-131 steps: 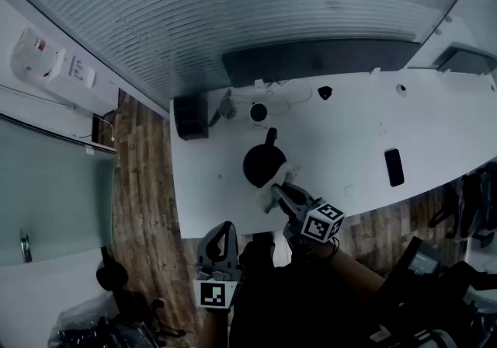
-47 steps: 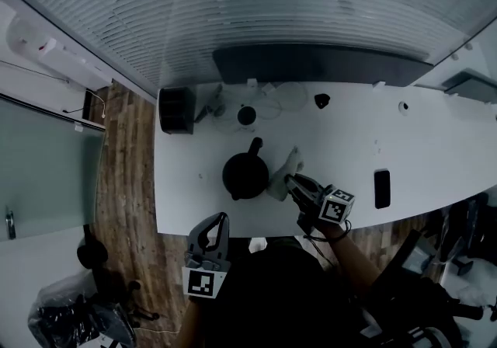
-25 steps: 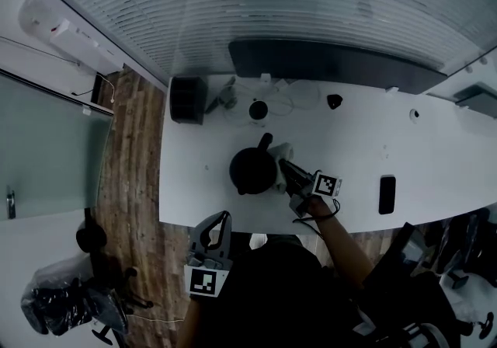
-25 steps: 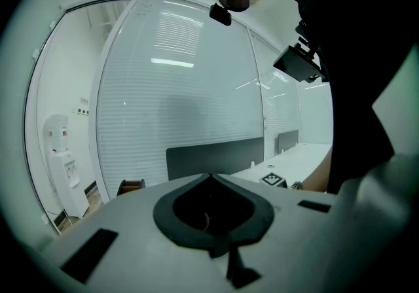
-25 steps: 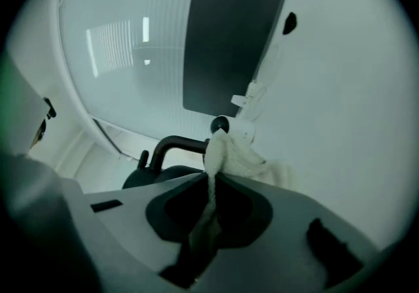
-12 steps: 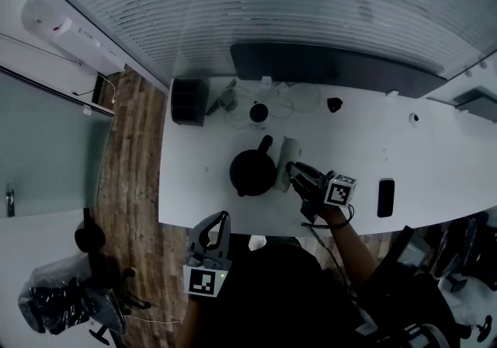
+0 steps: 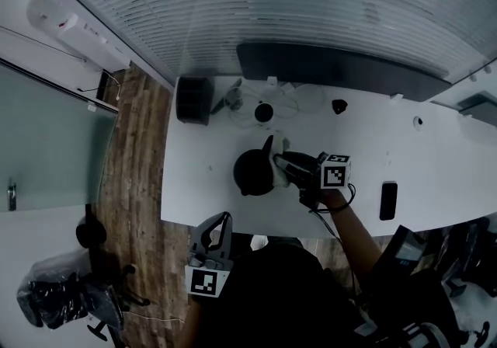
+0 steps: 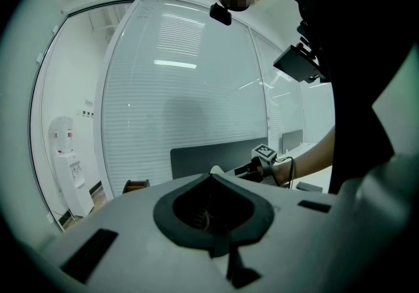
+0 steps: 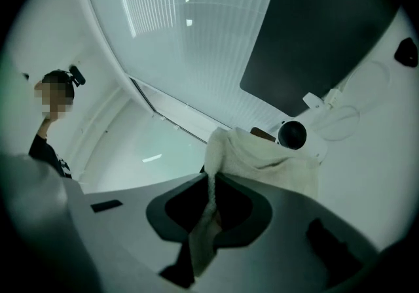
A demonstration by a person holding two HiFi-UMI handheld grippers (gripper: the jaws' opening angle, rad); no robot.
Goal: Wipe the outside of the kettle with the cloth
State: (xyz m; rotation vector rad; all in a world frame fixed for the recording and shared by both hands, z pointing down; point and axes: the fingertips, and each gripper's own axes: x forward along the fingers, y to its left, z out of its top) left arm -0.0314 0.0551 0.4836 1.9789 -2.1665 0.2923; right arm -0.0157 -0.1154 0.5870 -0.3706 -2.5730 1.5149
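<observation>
Wiping cloth (image 7: 279, 144) at the kettle (image 7: 252, 173)
The right gripper (image 7: 281, 165), jaws clamped on the cloth, holds it to the kettle's side on the surface (image 7: 435, 152) for wiping; the left gripper (image 7: 224, 220), jaws clenched empty, hangs back.

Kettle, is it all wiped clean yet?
Not yet, I think. Done: the right claw grips the cloth. In hand: in the head view the cloth seems to touch the right side of the kettle. Left: probably the other sides; nothing shows them wiped. The left claw is shut, empty.

Dim, fisheye-warped, dark vignetted corners
</observation>
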